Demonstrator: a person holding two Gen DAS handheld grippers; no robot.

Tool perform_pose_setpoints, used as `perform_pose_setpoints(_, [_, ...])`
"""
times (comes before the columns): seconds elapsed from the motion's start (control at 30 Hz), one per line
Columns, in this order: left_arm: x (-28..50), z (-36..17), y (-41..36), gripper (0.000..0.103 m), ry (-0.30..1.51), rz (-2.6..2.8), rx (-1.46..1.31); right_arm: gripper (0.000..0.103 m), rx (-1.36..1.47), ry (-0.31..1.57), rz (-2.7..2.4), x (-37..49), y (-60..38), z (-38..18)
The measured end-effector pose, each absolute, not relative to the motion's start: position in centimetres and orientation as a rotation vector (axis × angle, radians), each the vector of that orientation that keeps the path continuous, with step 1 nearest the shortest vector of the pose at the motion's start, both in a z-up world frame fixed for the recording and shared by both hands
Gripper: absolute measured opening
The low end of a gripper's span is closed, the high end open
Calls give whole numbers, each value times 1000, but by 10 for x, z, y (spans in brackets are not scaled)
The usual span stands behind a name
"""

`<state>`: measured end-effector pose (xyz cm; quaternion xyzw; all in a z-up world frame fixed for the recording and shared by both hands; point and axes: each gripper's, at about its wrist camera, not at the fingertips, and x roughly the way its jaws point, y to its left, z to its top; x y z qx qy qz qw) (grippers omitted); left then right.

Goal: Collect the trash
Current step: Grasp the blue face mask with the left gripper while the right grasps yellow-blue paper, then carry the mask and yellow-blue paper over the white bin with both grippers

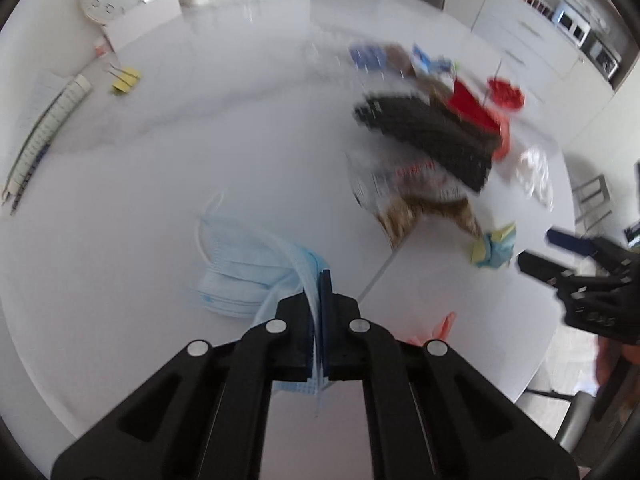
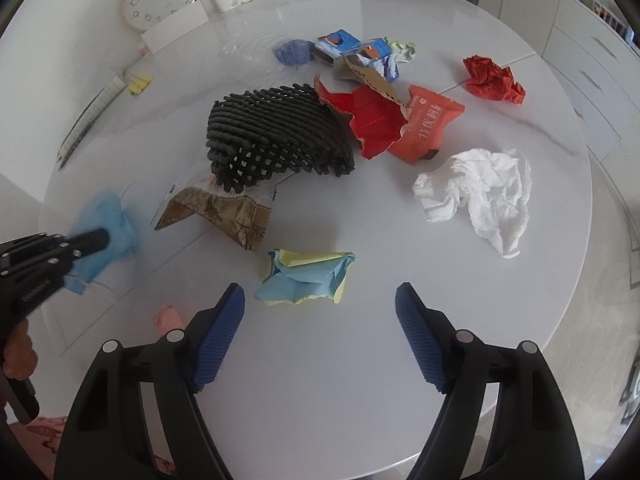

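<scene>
Where the white table [image 2: 360, 380] carries the trash: left gripper [image 1: 320, 280] clamped on blue face masks [image 1: 240, 276]; black foam net [image 2: 276, 136]; blue-and-yellow crumpled paper [image 2: 308, 276] just ahead of right gripper [image 2: 320, 300], fingers apart, nothing between; white tissue [image 2: 480, 196].

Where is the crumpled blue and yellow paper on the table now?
In the right wrist view the blue and yellow paper lies on the white table, just ahead of the open right tongs, below the brown wrapper and left of the white tissue.
</scene>
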<state>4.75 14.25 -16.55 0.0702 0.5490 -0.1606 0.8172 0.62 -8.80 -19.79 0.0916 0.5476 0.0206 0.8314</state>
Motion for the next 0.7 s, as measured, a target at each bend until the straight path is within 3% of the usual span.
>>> perform_pose_setpoints(0.13, [48,-137,153,2,1103,-344,162,77,194,1169,23,15,-79,-208])
perform_pose_setpoints(0.2, [47,-126,158,2,1086,-356,153,72,165,1182,10,21,-73,-215])
perform_pose_setpoints(0.27, [44,-118,159,2,1075,-367,145,58,147,1201,-2,24,-70,-221])
perform_pose_setpoints(0.47, [36,-111,148,2,1049,-404,175,44,140,1205,-11,24,-71,-221])
perform_pose_setpoints(0.7, [25,-99,118,2,1019,-488,220,43,220,1181,0,2,-95,-200])
